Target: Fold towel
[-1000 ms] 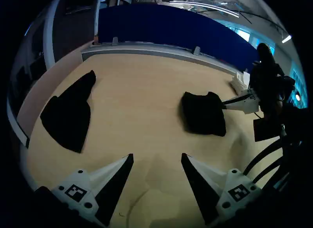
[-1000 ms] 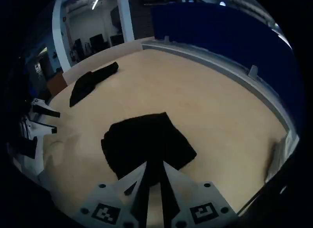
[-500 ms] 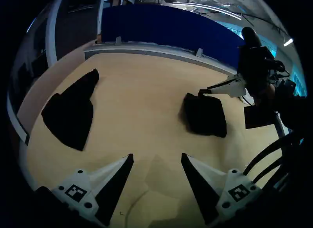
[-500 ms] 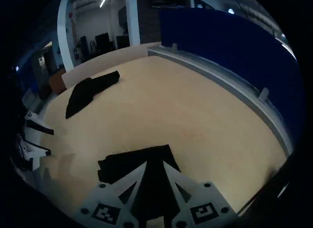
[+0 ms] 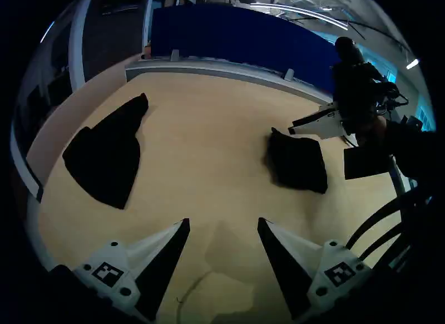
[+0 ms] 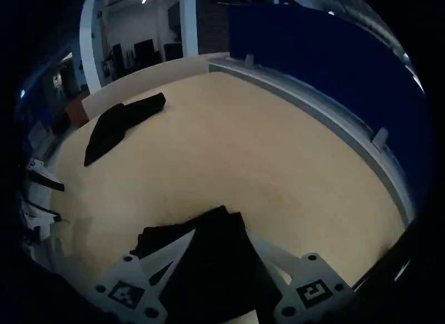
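We think the fold is nearly done. The towel (image 5: 297,163) lies on the wooden table (image 5: 211,129) as a small, thick black pad. It sits well out from the blue wall (image 5: 245,40), near one end of that wall.

In the right gripper view, the right gripper (image 6: 221,235) hangs just over the towel, on the side away from the blue wall. Its two fingers are spread wide apart. The black cloth shows between them, but we do not see them pinch it. So we think this gripper is letting the towel go, not holding it.

In the left gripper view, the left gripper (image 5: 222,221) is farther from the blue wall than the towel is. Its jaws are wide apart too, and there is only bare table between them. It touches nothing.

Another black cloth (image 5: 105,157) lies flat on the table, near the other end of the blue wall and well apart from the towel. It looks loose and not folded.

What comes next, we think, is easy but needs care. The right gripper should lift straight up so its fingers do not catch the top layer and pull the fold open. If an edge sticks up, we could press it flat. Then both grippers could go along the blue wall to the loose cloth.
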Available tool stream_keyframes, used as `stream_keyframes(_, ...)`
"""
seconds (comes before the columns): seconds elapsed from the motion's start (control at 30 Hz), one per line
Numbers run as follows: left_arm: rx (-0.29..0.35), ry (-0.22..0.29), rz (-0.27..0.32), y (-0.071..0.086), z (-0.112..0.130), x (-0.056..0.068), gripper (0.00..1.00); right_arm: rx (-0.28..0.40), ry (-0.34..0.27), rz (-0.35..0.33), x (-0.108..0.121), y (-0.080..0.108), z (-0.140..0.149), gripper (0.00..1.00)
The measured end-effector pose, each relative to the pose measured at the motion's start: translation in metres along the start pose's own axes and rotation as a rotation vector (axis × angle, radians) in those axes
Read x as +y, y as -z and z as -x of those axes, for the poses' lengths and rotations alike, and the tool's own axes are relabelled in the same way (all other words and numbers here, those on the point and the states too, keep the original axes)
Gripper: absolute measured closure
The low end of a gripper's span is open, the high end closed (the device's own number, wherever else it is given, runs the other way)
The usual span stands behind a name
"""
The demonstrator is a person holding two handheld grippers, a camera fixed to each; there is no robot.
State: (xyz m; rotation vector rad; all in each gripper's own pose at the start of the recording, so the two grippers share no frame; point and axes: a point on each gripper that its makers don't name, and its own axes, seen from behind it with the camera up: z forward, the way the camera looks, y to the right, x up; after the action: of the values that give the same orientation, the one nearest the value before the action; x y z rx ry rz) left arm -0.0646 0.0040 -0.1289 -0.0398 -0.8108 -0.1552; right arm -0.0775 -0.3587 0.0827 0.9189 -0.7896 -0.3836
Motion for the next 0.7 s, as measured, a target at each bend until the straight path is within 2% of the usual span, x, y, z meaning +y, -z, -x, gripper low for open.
stream_keyframes(0.23,0.002,-0.009,0.004,-0.001,-0.004,0.003,0.10,0.013,0.001,0.007,-0.002,0.017,0.007,0.48)
stream_keyframes(0.37,0.003,-0.012,0.007,-0.001,-0.006,0.005,0.10,0.018,-0.004,0.008,-0.005,0.028,0.015,0.29)
stream_keyframes(0.5,0.002,-0.016,0.009,-0.002,-0.007,0.007,0.10,0.028,-0.008,0.016,-0.010,0.041,0.024,0.25)
stream_keyframes(0.63,0.002,-0.022,0.013,-0.003,-0.008,0.010,0.10,0.039,-0.013,0.033,-0.014,0.057,0.037,0.18)
stream_keyframes(0.7,0.002,-0.024,0.015,-0.003,-0.008,0.012,0.10,0.041,-0.017,0.041,-0.017,0.064,0.044,0.10)
